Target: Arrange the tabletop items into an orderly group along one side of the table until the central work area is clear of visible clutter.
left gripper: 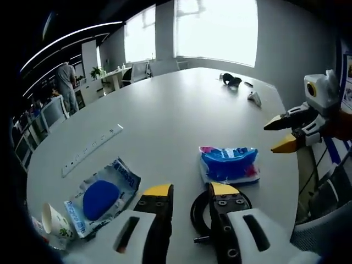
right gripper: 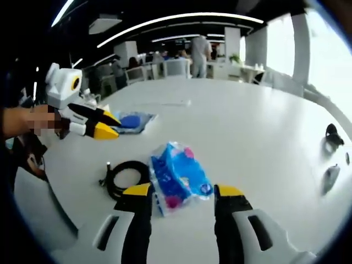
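I have the large, rounded, pale grey table under both grippers. On it, from my left gripper view, a long white power strip lies off toward the far left side. Nearer me on the left lies an opened clear-and-blue plastic packet with a round dark-blue pad inside, and just beside it at the table edge a white paper cup with a green print lies on its side. My left gripper, white-bodied with yellow-tipped black jaws, has its jaws spread with nothing between them; a coiled black cable lies beside its right jaw. Just beyond sits the blue-and-white soft tissue pack with pink print.

In my right gripper view the right gripper is also spread wide, empty, and the tissue pack lies between and just ahead of its jaws, with the cable coil touching its left edge. At the far end of the table I see a small black object and a small white one, too small to identify.
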`<state>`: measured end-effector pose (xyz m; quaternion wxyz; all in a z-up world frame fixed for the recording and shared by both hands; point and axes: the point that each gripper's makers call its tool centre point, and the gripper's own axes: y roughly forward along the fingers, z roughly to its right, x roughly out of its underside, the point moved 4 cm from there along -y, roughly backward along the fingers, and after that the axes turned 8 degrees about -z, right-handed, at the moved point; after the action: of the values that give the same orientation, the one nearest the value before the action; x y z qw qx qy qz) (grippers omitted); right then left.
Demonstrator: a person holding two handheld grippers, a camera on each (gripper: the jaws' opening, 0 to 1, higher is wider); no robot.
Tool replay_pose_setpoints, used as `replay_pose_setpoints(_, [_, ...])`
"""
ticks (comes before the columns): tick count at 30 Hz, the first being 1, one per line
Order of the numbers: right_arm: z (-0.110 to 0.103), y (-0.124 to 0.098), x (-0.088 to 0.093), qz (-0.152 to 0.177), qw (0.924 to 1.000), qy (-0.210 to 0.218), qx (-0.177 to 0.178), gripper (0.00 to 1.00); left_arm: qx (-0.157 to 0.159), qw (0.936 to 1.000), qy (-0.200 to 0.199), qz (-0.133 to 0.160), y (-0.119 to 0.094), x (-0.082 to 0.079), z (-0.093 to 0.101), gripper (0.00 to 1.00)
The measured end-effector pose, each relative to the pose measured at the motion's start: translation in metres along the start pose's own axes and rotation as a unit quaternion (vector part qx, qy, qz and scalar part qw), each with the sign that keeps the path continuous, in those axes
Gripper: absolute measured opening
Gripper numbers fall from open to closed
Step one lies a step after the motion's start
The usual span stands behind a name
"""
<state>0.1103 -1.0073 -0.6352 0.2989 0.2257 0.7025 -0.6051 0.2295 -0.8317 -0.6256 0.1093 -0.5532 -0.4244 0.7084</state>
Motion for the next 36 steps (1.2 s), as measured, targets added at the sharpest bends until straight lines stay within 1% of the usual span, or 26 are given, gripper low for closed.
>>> replay_pose_setpoints(6, [0.000, 0.001, 0.005, -0.005, 1.0000, 0.008, -0.003, 0.35, 0.004, 1.0000, 0.000, -0.004, 0.006, 0.000, 0.001, 0.21])
replay_pose_setpoints(17, [0.000, 0.004, 0.013, -0.014, 0.9996, 0.021, -0.013, 0.27, 0.016, 0.9998, 0.005, -0.014, 0.020, -0.004, 0.007, 0.19])
replay_pose_setpoints(27, [0.000, 0.009, 0.018, -0.018, 0.9989, 0.040, -0.014, 0.23, 0.027, 0.9992, 0.014, -0.028, 0.034, -0.005, 0.008, 0.17])
replay_pose_setpoints(36, [0.002, 0.012, 0.024, -0.024, 0.9981, 0.055, -0.014, 0.19, 0.033, 0.9988, 0.016, -0.033, 0.045, -0.007, 0.011, 0.16])
